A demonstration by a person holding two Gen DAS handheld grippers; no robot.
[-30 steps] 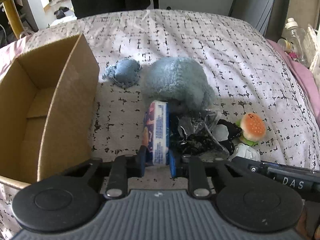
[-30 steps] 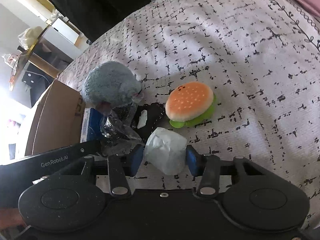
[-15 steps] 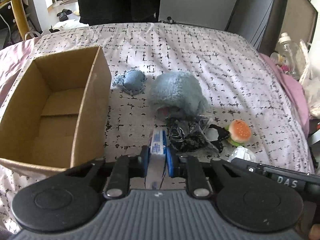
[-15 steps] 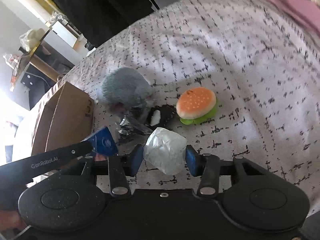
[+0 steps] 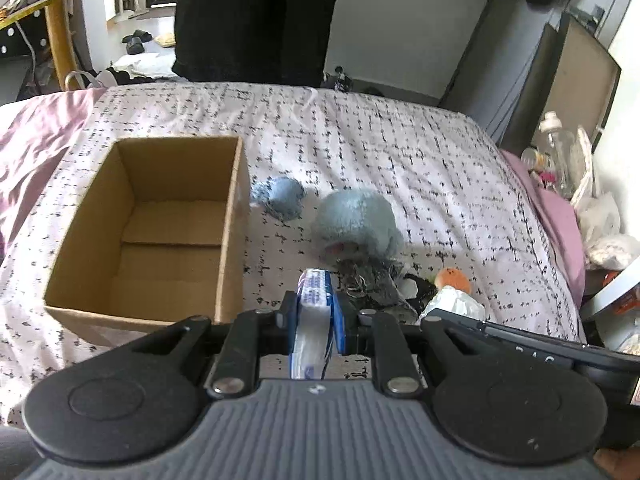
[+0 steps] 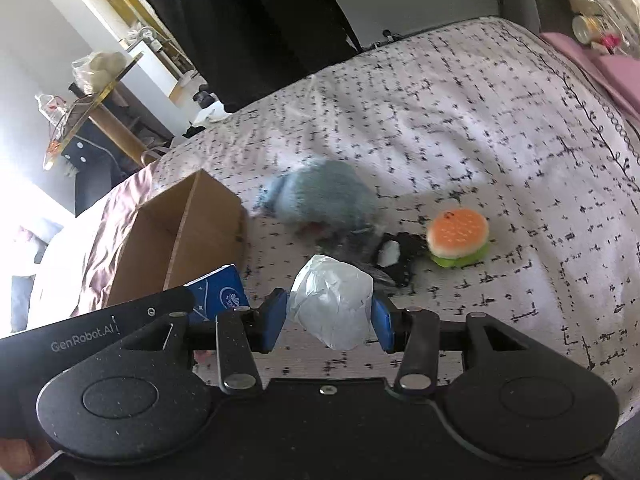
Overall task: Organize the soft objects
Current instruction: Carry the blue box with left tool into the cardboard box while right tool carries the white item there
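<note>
The left tongs [image 5: 314,314] are clenched on a blue and white tissue pack [image 5: 314,300], which stands on edge between the two blue pads, held above the bed [image 5: 400,140]. In the right wrist view the same pack [image 6: 220,294] shows at about 9 o'clock from the right tongs [image 6: 330,314], just past the left tool's black arm.

The right tongs grip a crumpled white wad [image 6: 330,304] that looks like plastic or paper, pressed from both sides. In the left wrist view that wad [image 5: 454,304] sits at 3 o'clock from the tissue pack.

An open cardboard box [image 5: 224,224] rests on the bed at 10 o'clock from the left tongs, with only its bare cardboard floor showing inside. Just beside its right wall lies a small blue plush piece [image 5: 282,198]. Near it, toward 12 o'clock from the left tongs, sits a larger fluffy grey-blue toy [image 5: 356,220] with a spot of pink underneath. Touching the toy's near edge is a crinkled dark plastic bag [image 5: 372,286]. A little burger plush [image 6: 458,236], orange on top and green below, lies at 1 o'clock from the right tongs, just beside a black and white item [image 6: 394,254].

A bottle [image 5: 560,148] stands off the bed's right side.
</note>
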